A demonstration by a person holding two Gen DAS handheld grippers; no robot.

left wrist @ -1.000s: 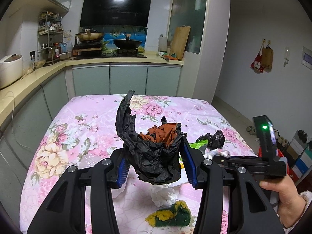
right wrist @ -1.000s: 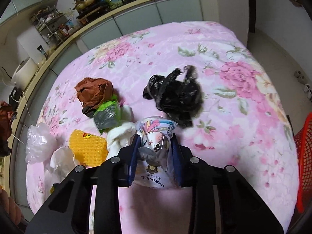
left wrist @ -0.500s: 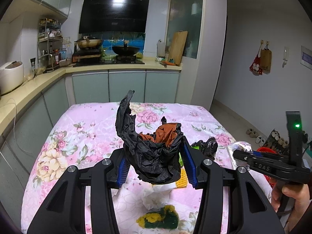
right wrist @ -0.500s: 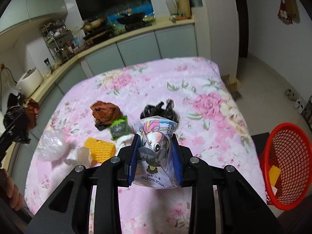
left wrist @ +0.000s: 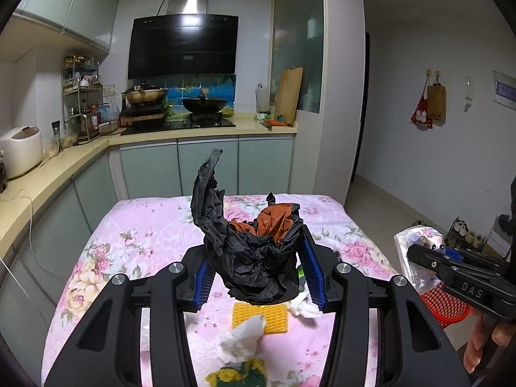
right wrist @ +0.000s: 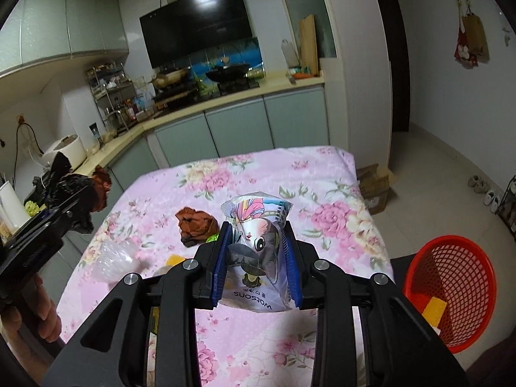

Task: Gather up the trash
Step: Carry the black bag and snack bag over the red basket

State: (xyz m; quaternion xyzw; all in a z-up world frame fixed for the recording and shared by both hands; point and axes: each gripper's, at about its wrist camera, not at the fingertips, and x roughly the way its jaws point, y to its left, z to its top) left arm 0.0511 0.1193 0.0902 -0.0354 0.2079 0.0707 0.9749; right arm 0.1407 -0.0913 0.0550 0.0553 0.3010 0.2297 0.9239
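My left gripper (left wrist: 256,275) is shut on a crumpled black plastic bag (left wrist: 248,254) with orange-brown paper in its mouth, held above the floral table. My right gripper (right wrist: 256,266) is shut on a printed wipes packet (right wrist: 258,225), lifted over the table's near edge. In the left wrist view the right gripper (left wrist: 429,258) shows at the far right with that packet (left wrist: 414,258). The left gripper (right wrist: 74,206) with its bag appears at the left of the right wrist view. A red mesh basket (right wrist: 451,287) stands on the floor right of the table, a yellow piece inside.
Left on the pink floral tablecloth (right wrist: 251,174) are a brown paper wad (right wrist: 195,222), a clear plastic bag (right wrist: 113,258), a yellow sponge (left wrist: 259,319), a white tissue (left wrist: 240,338) and a green-yellow scrap (left wrist: 238,372). Kitchen counters run behind and left. A cardboard box (right wrist: 375,183) sits on the floor.
Both grippers rose with their loads. The right one lifted and tilted up more, bringing the kitchen and the red basket into view. The table trash now lies lower in both views.
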